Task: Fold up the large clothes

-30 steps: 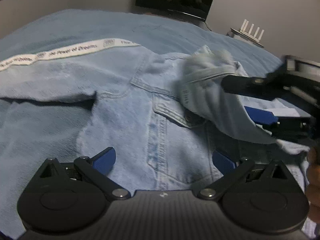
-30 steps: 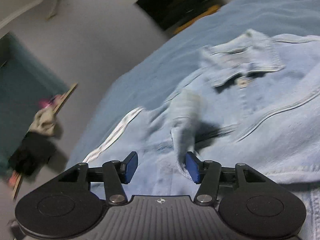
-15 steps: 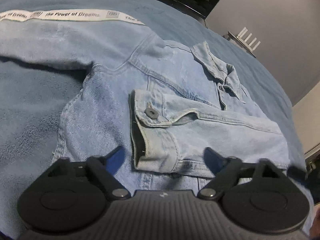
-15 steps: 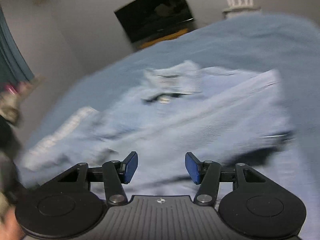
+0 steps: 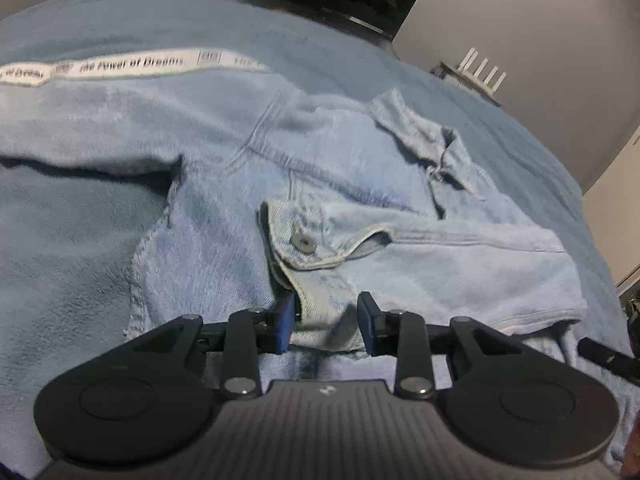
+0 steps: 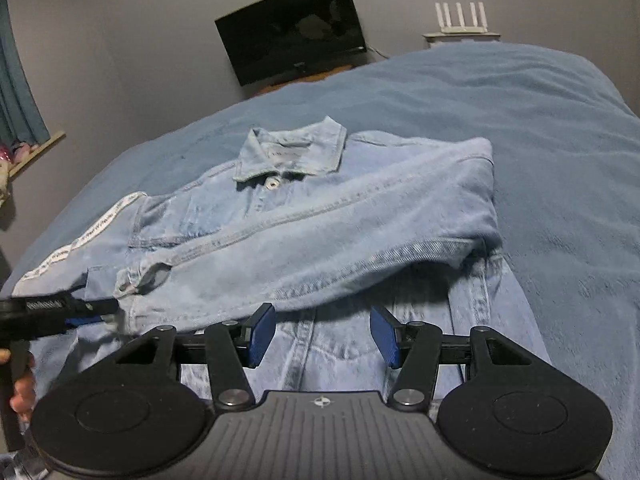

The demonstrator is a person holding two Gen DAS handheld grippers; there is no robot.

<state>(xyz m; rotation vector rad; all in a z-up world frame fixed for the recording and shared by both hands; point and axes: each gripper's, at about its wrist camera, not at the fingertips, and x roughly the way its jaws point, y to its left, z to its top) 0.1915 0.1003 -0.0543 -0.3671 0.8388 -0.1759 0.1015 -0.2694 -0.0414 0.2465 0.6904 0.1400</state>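
A light blue denim jacket (image 5: 224,240) lies face up on the bed, collar (image 6: 292,152) at the far end. One sleeve (image 6: 360,232) is folded across the chest, and its buttoned cuff (image 5: 316,280) ends near the jacket's left side. My left gripper (image 5: 326,326) is low over that cuff; its jaws are closing with the cuff's edge between them, the left pad against the cloth. The left gripper (image 6: 92,312) also shows in the right wrist view at the cuff. My right gripper (image 6: 324,336) hovers open over the jacket's lower front, holding nothing.
A blue fleece blanket (image 6: 520,120) covers the bed around the jacket. The other sleeve, with a white printed tape (image 5: 132,66), stretches out to the left. A dark TV (image 6: 292,44) and a white router (image 6: 460,16) stand by the far wall. A person's hand (image 6: 20,392) holds the left gripper.
The right gripper carried the sleeve across the chest, let it go and drew back. The sleeve now lies flat. The left gripper's jaws have narrowed around the cuff.
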